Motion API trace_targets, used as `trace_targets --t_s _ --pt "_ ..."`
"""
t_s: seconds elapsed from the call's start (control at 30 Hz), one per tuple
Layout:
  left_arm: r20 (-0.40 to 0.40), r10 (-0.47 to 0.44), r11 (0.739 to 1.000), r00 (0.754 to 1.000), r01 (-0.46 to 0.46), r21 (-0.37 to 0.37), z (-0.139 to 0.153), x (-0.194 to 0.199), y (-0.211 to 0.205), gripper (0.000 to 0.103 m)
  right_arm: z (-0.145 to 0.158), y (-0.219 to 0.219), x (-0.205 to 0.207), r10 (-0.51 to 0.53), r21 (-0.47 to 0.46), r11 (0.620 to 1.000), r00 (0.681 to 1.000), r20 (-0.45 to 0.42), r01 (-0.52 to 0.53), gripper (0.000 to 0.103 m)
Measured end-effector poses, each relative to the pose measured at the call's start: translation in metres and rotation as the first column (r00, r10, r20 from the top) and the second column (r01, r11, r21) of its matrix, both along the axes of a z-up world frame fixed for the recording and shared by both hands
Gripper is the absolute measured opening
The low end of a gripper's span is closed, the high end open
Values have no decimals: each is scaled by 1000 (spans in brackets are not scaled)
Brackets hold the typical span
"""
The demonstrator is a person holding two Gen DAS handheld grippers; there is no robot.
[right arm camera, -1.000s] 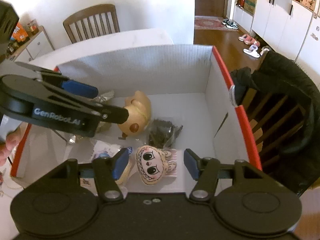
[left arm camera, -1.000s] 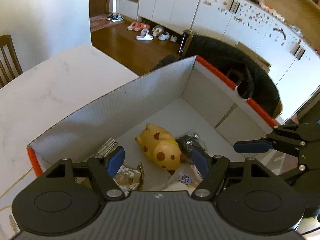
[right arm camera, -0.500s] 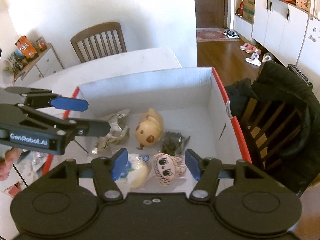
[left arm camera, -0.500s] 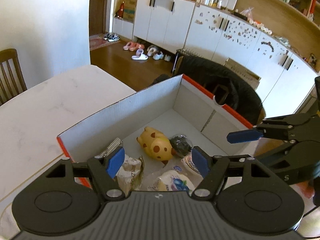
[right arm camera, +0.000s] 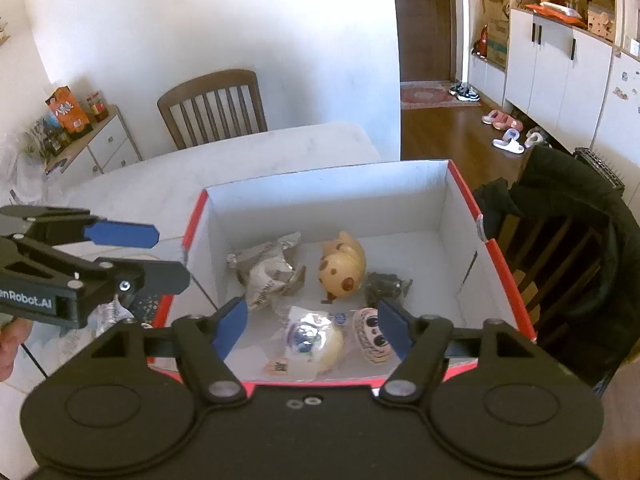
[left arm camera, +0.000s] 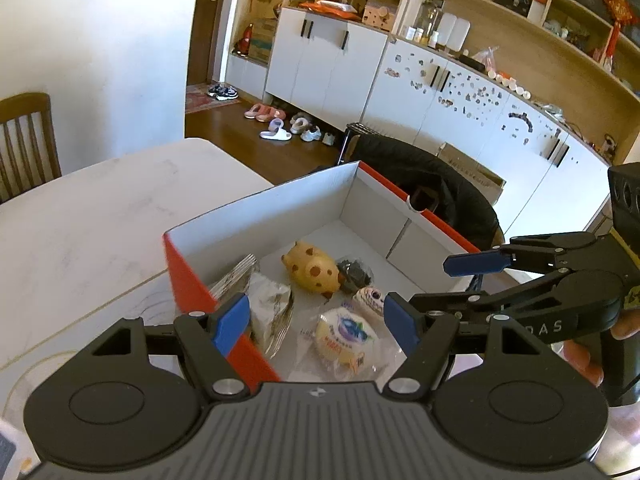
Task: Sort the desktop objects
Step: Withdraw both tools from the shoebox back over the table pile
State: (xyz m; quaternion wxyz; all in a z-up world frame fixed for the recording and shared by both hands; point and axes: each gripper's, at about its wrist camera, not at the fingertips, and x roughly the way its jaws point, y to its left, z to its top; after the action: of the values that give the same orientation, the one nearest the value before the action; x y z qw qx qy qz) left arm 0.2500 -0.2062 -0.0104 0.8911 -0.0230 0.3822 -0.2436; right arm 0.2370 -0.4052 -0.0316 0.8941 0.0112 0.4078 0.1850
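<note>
Here we hold both grippers above the red box (right arm camera: 496, 256) on the counter (left arm camera: 80, 216), left gripper (left arm camera: 316, 320) and right gripper (right arm camera: 308, 326) with fingers wide and empty. Sorting looks nearly done: spotted toy (right arm camera: 342, 266), foil packet (right arm camera: 266, 270), wrapped bun (right arm camera: 314, 342) lie inside.

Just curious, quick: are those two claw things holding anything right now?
Left gripper: open, holding nothing, above the box.
Right gripper: open, holding nothing, above the same box.

A red-edged cardboard box (right arm camera: 496, 256) with white inner walls is seen mid-frame. Inside are laid a spotted yellow toy (right arm camera: 342, 266), crumpled foil wrapper (right arm camera: 266, 270), dark packet (right arm camera: 386, 286), wrapped bun (right arm camera: 314, 342) and cartoon-face plush (right arm camera: 370, 334).
</note>
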Motion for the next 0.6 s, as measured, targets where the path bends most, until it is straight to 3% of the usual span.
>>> trace_targets --t_s 0.2,0.27,0.6 --pt "7 37 999 999 -37 -9 3 -19 28 74 5 15 -15 -12 20 1000 1000 19 12 74" --pt "7 47 999 999 -47 -16 4 -25 37 80 6 21 -20 -14 27 1000 999 33 13 80" --pt "16 98 994 995 -97 -41 1 -55 88 85 8 72 -50 49 11 999 995 92 -50 92"
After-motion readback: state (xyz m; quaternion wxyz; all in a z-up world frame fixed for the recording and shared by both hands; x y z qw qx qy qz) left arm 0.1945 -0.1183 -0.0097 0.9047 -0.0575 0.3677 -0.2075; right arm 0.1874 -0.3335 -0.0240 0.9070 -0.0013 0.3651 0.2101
